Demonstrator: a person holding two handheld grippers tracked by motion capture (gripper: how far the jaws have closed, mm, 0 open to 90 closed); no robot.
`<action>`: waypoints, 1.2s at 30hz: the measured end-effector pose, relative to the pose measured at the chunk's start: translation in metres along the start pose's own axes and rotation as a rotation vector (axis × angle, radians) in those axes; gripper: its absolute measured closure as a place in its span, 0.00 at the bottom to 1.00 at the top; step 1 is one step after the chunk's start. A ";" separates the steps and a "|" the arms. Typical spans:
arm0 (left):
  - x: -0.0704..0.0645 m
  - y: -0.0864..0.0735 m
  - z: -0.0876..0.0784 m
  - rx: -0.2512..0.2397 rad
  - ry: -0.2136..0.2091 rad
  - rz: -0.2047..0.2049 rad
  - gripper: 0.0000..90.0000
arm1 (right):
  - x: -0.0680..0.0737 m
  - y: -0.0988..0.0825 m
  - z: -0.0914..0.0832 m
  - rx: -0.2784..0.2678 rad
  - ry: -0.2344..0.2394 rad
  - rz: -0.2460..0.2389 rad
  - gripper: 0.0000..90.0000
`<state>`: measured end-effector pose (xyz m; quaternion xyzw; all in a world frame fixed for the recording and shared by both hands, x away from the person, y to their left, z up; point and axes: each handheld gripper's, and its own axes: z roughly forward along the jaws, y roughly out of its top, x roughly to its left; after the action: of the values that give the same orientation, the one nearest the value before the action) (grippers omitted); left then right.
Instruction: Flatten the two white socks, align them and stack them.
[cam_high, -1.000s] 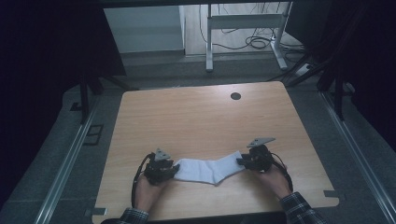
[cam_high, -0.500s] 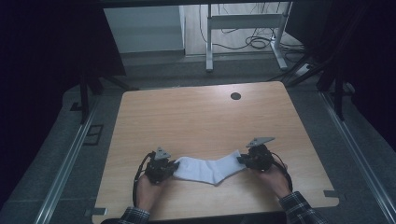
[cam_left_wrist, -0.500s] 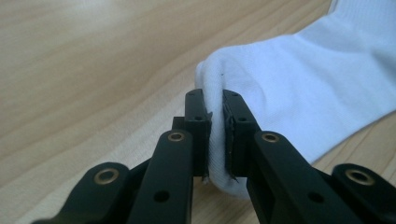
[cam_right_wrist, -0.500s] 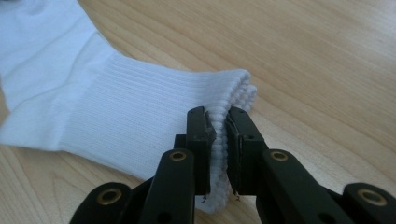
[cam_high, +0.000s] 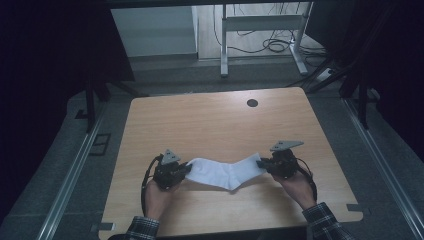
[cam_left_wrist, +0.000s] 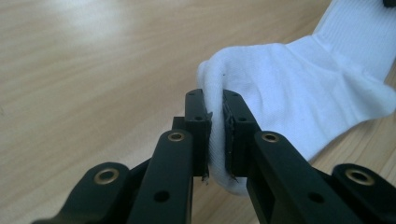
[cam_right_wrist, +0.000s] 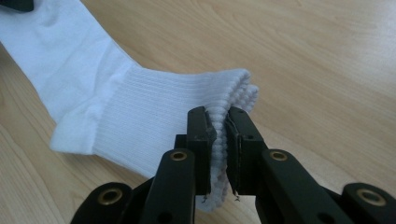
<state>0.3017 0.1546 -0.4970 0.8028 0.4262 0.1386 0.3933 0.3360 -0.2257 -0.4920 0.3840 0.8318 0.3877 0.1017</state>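
White sock (cam_high: 226, 172) stretched near tabletop (cam_high: 210, 120) front edge. Left gripper (cam_left_wrist: 215, 126) jaws clamped on toe, right gripper (cam_right_wrist: 218, 140) jaws on cuff. Next, probably: folding or laying flat.

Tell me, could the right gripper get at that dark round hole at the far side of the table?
Probably, but not right now: the right gripper is shut on the sock. Bare table lies before the hole.

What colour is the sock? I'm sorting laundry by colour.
White, plain; the sock shows best in the right gripper view.
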 end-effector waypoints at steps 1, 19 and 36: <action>0.001 0.003 -0.001 -0.004 0.001 0.001 0.91 | -0.001 0.002 -0.001 -0.004 -0.001 -0.002 0.89; 0.018 0.037 0.009 -0.054 0.028 -0.023 0.91 | -0.020 0.035 -0.004 -0.049 -0.042 0.011 0.89; 0.037 0.057 0.052 -0.028 0.133 -0.032 0.91 | -0.046 0.060 0.022 -0.044 -0.085 0.049 0.89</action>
<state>0.3860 0.1383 -0.4924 0.7792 0.4625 0.1914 0.3773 0.4115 -0.2224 -0.4691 0.4182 0.8083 0.3915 0.1359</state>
